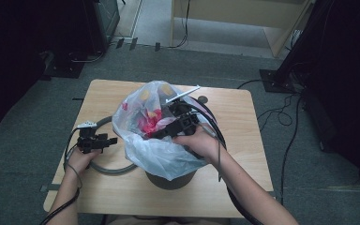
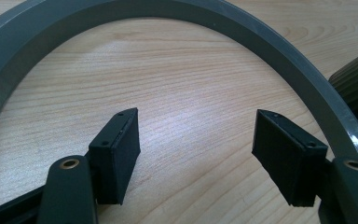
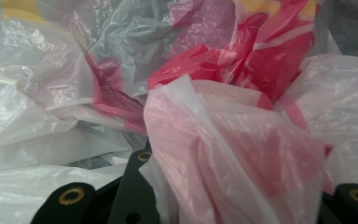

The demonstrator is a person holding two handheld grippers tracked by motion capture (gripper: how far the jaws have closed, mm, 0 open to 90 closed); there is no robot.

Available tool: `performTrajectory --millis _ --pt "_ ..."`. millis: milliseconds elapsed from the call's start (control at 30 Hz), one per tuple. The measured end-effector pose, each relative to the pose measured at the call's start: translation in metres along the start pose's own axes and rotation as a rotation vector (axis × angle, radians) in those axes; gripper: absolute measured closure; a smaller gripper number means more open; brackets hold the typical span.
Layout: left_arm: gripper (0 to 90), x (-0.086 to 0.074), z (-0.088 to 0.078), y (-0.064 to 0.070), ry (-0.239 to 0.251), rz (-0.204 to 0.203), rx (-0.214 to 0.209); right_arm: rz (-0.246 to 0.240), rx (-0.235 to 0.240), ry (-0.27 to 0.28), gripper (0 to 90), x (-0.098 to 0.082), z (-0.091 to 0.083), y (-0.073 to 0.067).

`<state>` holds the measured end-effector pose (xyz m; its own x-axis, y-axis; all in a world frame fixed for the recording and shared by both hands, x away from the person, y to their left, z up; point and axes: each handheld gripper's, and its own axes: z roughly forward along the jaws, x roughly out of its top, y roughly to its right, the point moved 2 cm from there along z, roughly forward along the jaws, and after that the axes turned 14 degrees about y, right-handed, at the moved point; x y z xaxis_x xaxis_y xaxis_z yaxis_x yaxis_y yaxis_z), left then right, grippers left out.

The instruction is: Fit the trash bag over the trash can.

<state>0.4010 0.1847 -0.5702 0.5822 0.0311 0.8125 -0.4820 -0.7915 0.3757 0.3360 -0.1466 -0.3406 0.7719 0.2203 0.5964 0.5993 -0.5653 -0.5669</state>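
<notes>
Plastic bag is pinched between the right gripper's fingers.

From above the person's side, the high view looked forward and down over the pale wooden table. The left gripper view sat close over that same tabletop; the right gripper view pressed against the crinkled white-and-red plastic bag.

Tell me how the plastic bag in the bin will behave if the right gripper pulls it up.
The bag looks thin and crumpled, so it will probably be floppy and light. The right gripper is shut on a bunched fold, which may slip or stretch. The bag drapes over the bin, so it may drag on the rim.
</notes>
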Motion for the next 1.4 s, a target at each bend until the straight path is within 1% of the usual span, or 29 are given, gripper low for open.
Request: performTrajectory --millis 33,67,133,167,233,367,400,500,567,633,700,800,833,867,933,1000,1133,1233,1267,1367,1400 --pt "32.3 0.0 0.0 0.0 0.0 0.001 0.0 -0.005 -0.003 -0.003 74.9 0.0 0.0 0.0" --pt "32.3 0.0 0.0 0.0 0.0 0.001 0.0 0.001 -0.001 -0.008 74.9 -0.001 0.001 0.0" --pt "32.3 0.0 0.0 0.0 0.0 0.003 -0.001 -0.002 -0.024 -0.017 74.9 -0.001 0.0 0.003" --pt "32.3 0.0 0.0 0.0 0.001 0.003 -0.002 0.006 -0.038 -0.023 74.9 -0.001 -0.001 0.005" --pt "32.3 0.0 0.0 0.0 0.001 0.001 -0.002 0.007 -0.064 -0.031 74.9 -0.001 -0.003 0.008" --pt "32.3 0.0 0.001 0.001 0.001 0.0 -0.004 -0.013 -0.104 -0.054 74.8 0.0 -0.01 0.008" --pt "32.3 0.0 0.001 0.001 0.001 -0.001 -0.004 -0.014 -0.11 -0.061 74.7 -0.001 -0.011 0.009" --pt "32.3 0.0 0.001 0.001 0.0 -0.001 -0.004 -0.01 -0.105 -0.073 74.5 -0.002 -0.014 0.008" --pt "32.3 0.0 0.001 0.001 -0.001 0.001 -0.005 -0.015 -0.105 -0.087 74.4 -0.004 -0.013 0.006" --pt "32.3 0.0 0.001 0.001 0.001 0.003 -0.004 -0.017 -0.104 -0.1 74.3 -0.005 -0.01 0.005" --pt "32.3 0.0 0.001 0.001 0.001 0.003 -0.004 -0.022 -0.108 -0.098 73.7 -0.005 -0.007 0.005" --pt "32.3 0.0 0.001 0.001 0.001 0.0 -0.005 0.006 -0.104 -0.099 72.0 -0.003 -0.001 0.006" --pt "32.3 0.0 0.001 0.001 0.001 0.0 -0.005 -0.013 -0.104 -0.089 71.6 -0.002 0.001 0.007" --pt "32.3 0.0 0.001 0.001 0.0 0.0 -0.006 -0.02 -0.111 -0.099 70.5 -0.003 0.004 0.007" --pt "32.3 0.0 0.001 0.001 -0.002 0.001 -0.006 -0.014 -0.123 -0.12 69.6 -0.004 0.011 0.01" --pt "32.3 0.0 0.001 0.001 -0.001 0.001 -0.006 -0.021 -0.132 -0.136 69.3 -0.004 0.017 0.012" --pt "32.3 0.0 0.001 0.001 0.001 0.001 -0.006 -0.028 -0.141 -0.144 68.2 -0.003 0.025 0.015" --pt "32.3 0.0 0.001 0.001 0.0 0.003 -0.006 -0.01 -0.137 -0.157 66.6 -0.003 0.031 0.02" --pt "32.3 0.0 0.001 0.001 0.0 0.003 -0.007 -0.016 -0.128 -0.161 66.3 -0.004 0.034 0.022" --pt "32.3 0.0 0.002 0.001 0.001 0.0 -0.008 0.005 -0.117 -0.169 65.0 -0.005 0.039 0.025" --pt "32.3 0.0 0.002 0.001 0.002 -0.001 -0.008 0.005 -0.116 -0.173 63.9 -0.006 0.041 0.027"
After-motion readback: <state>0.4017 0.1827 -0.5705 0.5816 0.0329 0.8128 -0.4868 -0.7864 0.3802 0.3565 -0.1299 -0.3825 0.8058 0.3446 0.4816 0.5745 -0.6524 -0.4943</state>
